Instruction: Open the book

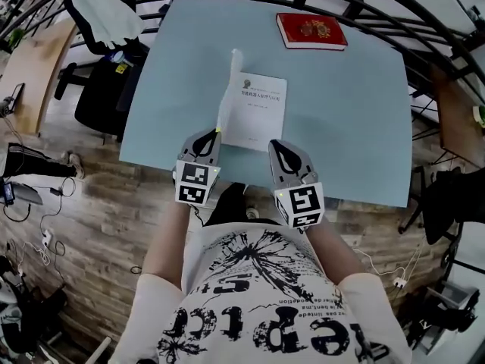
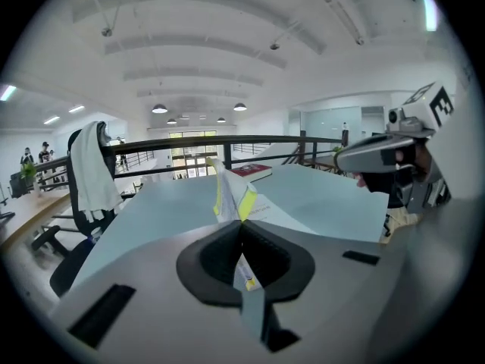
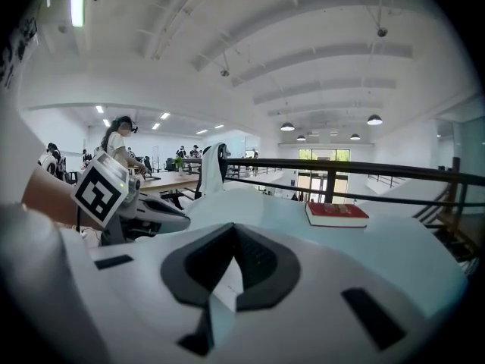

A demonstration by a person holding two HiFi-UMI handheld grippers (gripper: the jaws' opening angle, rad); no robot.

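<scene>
Pale blue tabletop over a wood-plank floor, with a dark railing curving round its far side. Nearest the camera is the person's white T-shirt with black print. Both forearms reach forward to the near edge of the tabletop.

Noted for the left hand-held gripper: jaws pressed together, pinching the front cover of the white book at its near corner. Its own view shows the thin sheet, yellow along one edge, running between the pads and rising beyond the tips. The cover is lifted off the pages and stands close to upright along the book's left side.

Noted for the right hand-held gripper: jaws together at the tips. The tip sits at the book's near right corner. White paper shows in the gap behind the tips, but I cannot tell whether that corner is gripped or only touched.

The white book lies flat near the middle of the tabletop, just beyond both grippers. Its first page is exposed, with a few lines of small print near the top.

Farther off:
- red book — closed, flat, near the far edge, well apart from the white one
- black office chair left of the tabletop, with a white garment draped over its back
- round ceiling lamps in the distance
</scene>
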